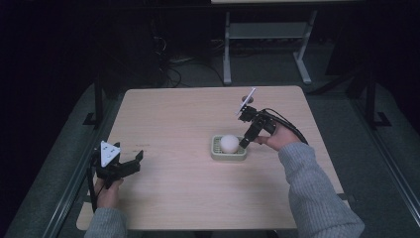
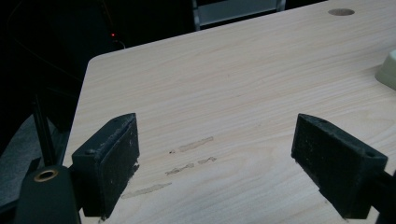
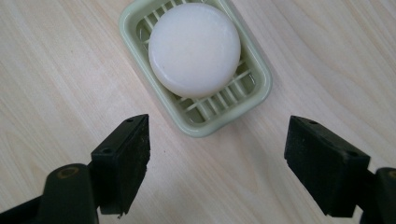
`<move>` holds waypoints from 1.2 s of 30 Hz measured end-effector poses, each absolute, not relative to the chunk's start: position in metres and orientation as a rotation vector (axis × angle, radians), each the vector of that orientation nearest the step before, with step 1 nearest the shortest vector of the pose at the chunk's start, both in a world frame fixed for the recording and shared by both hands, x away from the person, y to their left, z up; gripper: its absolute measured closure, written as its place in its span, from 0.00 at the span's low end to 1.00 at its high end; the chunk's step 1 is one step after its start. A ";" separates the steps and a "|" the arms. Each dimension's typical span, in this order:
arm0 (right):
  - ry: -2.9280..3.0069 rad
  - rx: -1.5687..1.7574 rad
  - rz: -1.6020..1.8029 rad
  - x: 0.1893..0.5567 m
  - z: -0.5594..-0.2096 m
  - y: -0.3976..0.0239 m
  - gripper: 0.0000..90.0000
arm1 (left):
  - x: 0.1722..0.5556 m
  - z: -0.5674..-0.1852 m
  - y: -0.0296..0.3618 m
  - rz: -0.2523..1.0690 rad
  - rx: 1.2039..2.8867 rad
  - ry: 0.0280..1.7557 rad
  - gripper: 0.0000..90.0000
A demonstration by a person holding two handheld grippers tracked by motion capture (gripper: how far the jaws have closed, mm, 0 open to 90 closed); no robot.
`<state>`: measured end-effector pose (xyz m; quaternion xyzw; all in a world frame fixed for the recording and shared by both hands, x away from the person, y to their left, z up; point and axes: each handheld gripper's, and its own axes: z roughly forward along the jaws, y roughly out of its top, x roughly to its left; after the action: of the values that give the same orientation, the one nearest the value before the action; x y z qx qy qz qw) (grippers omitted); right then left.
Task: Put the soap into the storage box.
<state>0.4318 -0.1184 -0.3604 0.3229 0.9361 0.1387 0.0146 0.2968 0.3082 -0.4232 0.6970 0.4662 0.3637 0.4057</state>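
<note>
High view sits above the near edge, facing forward and down over the whole table (image 1: pixel 173 148). Right gripper view looks steeply down, close on the soap dish (image 3: pixel 259 88). Left gripper view looks low across the tabletop; all share the dish

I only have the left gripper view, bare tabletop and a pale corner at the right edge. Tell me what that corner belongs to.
Observer: It is a pale green soap dish near the middle of the table, seen whole in the high view.
Operator: Say what is in it.
Observer: A round white soap bar lies on the dish's slats.
Operator: Report the right gripper.
Observer: The right gripper is just beside the dish's right end, jaws wide open, holding nothing; its own view looks down on the soap.
Operator: Place my left gripper.
Observer: The left gripper is open near the table's left edge, well apart from the dish.
</note>
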 end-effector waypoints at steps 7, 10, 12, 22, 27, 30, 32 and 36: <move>2.907 1.026 0.447 0.427 -0.359 -0.127 0.25 | 0.297 -0.423 0.308 0.919 1.758 1.176 0.16; 2.903 1.028 0.447 0.427 -0.359 -0.129 0.25 | 0.297 -0.423 0.309 0.918 1.761 1.175 0.16; 2.904 1.030 0.445 0.426 -0.359 -0.130 0.25 | 0.297 -0.423 0.309 0.916 1.759 1.179 0.16; 2.895 1.054 0.454 0.421 -0.358 -0.139 0.25 | 0.297 -0.423 0.309 0.918 1.759 1.177 0.16; 2.887 1.061 0.463 0.417 -0.358 -0.146 0.25 | 0.297 -0.424 0.309 0.918 1.757 1.176 0.16; 2.886 1.064 0.468 0.416 -0.358 -0.148 0.25 | 0.297 -0.423 0.309 0.915 1.760 1.181 0.16; 2.882 1.064 0.473 0.415 -0.358 -0.152 0.25 | 0.297 -0.424 0.309 0.918 1.757 1.176 0.16; 2.879 1.076 0.474 0.413 -0.358 -0.155 0.25 | 0.296 -0.423 0.309 0.918 1.764 1.178 0.16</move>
<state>0.4127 -0.1547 -0.3582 0.3459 0.9257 0.1525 0.0161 0.2963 0.3089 -0.4231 0.6983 0.4663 0.3635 0.4034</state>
